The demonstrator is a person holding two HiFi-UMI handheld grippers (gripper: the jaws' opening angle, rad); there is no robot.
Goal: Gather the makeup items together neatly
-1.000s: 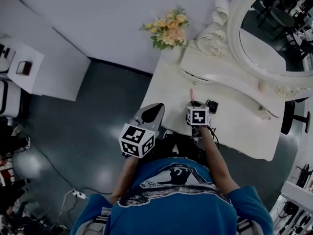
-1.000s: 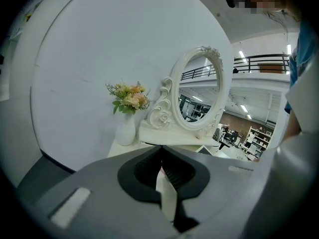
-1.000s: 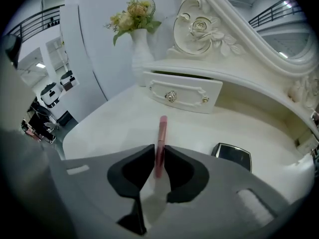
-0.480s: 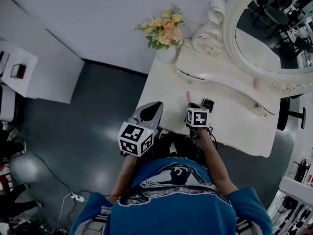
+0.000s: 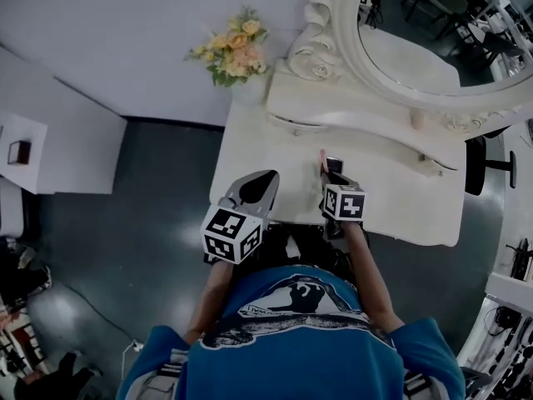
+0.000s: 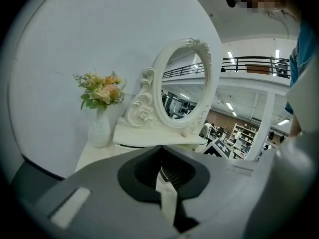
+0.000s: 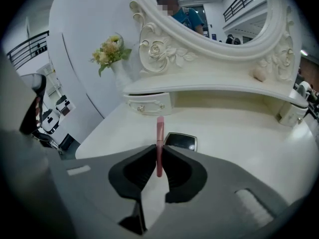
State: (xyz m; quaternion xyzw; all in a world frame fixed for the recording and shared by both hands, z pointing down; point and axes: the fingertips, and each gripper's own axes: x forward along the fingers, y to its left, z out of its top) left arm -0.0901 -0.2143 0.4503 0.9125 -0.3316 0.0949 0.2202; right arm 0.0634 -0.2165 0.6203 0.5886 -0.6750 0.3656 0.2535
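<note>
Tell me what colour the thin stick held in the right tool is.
The stick is pink; the right gripper view shows it best.

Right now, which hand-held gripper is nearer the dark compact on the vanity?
Right. The right hand-held gripper, jaws just closing on a pink stick, is just short of the compact; the left hand-held gripper is over the vanity's front edge, well to its left.

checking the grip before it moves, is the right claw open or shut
Shut on the pink stick: the right claw has just been closing, and it now pinches the stick's lower end.
</note>
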